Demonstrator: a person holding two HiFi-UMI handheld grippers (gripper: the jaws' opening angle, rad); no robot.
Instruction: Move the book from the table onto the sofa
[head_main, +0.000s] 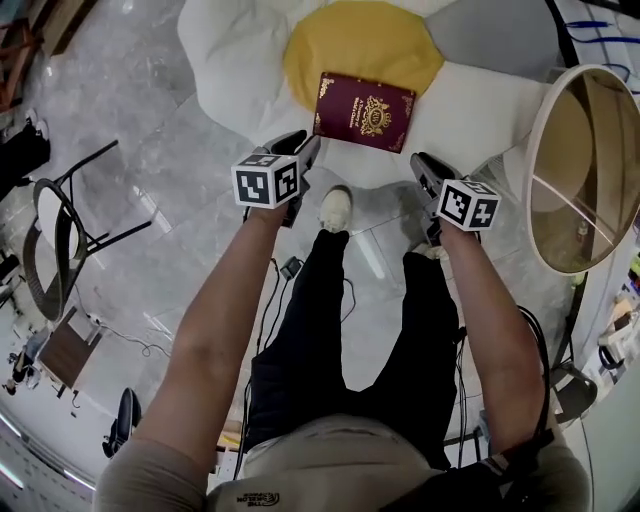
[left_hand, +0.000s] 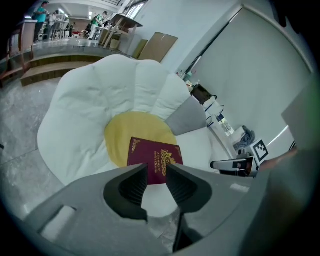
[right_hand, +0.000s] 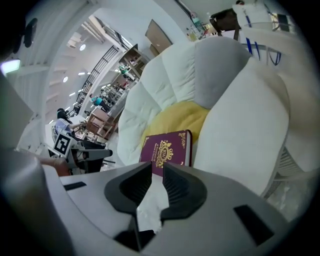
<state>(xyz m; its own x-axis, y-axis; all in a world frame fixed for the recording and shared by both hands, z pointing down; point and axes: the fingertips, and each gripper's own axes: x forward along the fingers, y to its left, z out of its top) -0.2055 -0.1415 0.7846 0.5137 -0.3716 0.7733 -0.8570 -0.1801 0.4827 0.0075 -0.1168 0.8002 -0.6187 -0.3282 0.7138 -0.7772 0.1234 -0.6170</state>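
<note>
The book (head_main: 364, 111) lies upper centre on the sofa (head_main: 230, 60), across its yellow middle. My left gripper (head_main: 305, 150) and right gripper (head_main: 425, 172) hang just short of it, jaws slightly apart, holding nothing. A careless nudge could, I think, slide it off the soft cushion. Only the right gripper view shows its page edge.

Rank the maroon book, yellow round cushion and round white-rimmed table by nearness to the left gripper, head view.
1. maroon book, just beyond the left gripper.
2. yellow round cushion, behind the book.
3. round white-rimmed table, far right.
</note>
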